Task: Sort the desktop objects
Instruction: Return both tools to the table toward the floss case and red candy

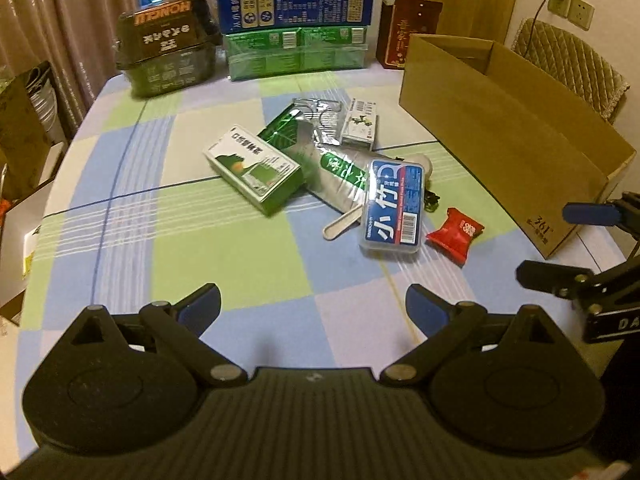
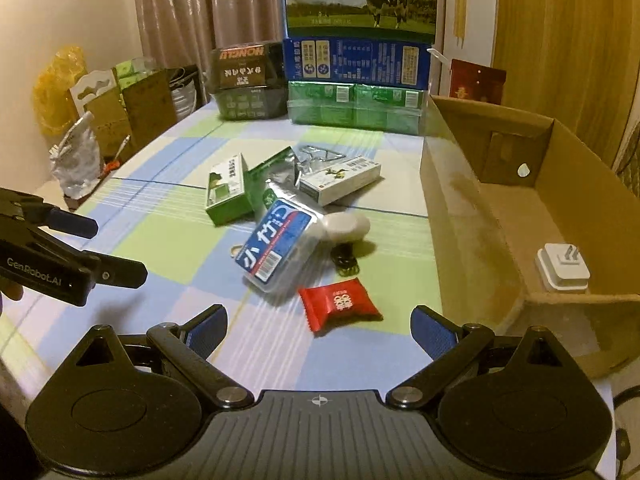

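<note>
Left gripper (image 1: pixel 313 311) wide, empty; clutter near cardboard box (image 1: pixel 508 136)

The left hand-held gripper (image 1: pixel 313 312) is matte black, with two round housings, silver pivot screws on the link arms, a ribbed centre plate and blue pads (image 1: pixel 428 314) on its fingers. The right hand-held gripper (image 2: pixel 319 330) is built alike, with a crosshair mark on its plate. White "GenRobot.AI" lettering marks the left one's side.

Warm, dim indoor light surrounds me; soft shadows pool under my grippers on the checked blue-and-green tablecloth (image 1: pixel 120 216). Fisheye bends and darkens the corners; details look slightly soft.
</note>
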Tool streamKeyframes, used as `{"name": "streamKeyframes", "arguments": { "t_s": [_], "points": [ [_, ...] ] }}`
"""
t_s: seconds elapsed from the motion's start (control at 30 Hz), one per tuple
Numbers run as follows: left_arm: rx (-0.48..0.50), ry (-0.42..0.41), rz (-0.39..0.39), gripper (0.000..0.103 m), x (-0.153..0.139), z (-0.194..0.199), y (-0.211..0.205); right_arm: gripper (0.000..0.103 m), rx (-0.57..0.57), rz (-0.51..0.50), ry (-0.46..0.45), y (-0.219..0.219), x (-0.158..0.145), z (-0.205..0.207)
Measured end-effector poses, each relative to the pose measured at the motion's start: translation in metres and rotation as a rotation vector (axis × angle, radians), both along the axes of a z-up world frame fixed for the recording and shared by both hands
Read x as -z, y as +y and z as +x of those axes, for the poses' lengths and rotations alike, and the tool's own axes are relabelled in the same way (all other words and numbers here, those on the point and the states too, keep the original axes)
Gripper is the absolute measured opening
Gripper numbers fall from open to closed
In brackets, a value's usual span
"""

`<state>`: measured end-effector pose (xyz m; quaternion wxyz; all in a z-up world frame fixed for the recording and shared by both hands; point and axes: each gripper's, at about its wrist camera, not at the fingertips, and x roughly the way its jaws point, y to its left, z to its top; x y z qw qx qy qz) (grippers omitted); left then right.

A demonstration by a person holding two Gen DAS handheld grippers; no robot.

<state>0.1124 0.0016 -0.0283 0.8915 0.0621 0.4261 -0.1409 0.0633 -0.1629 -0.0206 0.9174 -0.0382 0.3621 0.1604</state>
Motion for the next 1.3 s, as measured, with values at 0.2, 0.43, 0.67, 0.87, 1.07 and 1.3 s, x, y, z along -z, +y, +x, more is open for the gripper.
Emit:
{"name": "streamKeyframes", "arguments": {
  "t_s": [0.2,0.43,0.67,0.87,1.07,1.3],
  "points": [
    [0.027,-0.028,-0.016,0.097,0.012,0.017,-0.008,0.095,-0.043,-0.058,-0.011,0.011,0.023,0.014],
    [0.092,-0.044,-0.020,0.096,0.031,0.036,-0.017,0.087,-0.062,-0.121,-0.016,0.017,0.045,0.034],
    [0.140,-0.040,-0.057,0.091,0.045,0.054,-0.021,0.080,-0.039,-0.144,0.029,0.013,0.061,0.055],
    [0.199,-0.058,-0.078,0.084,0.049,0.066,-0.034,0.076,-0.013,-0.142,0.059,0.010,0.068,0.064],
    [0.252,-0.067,-0.080,0.079,0.054,0.073,-0.049,0.074,-0.016,-0.146,0.071,0.008,0.068,0.067],
    [0.277,-0.066,-0.096,0.074,0.056,0.082,-0.061,0.073,-0.033,-0.151,0.075,0.010,0.072,0.070]
  ]
}}
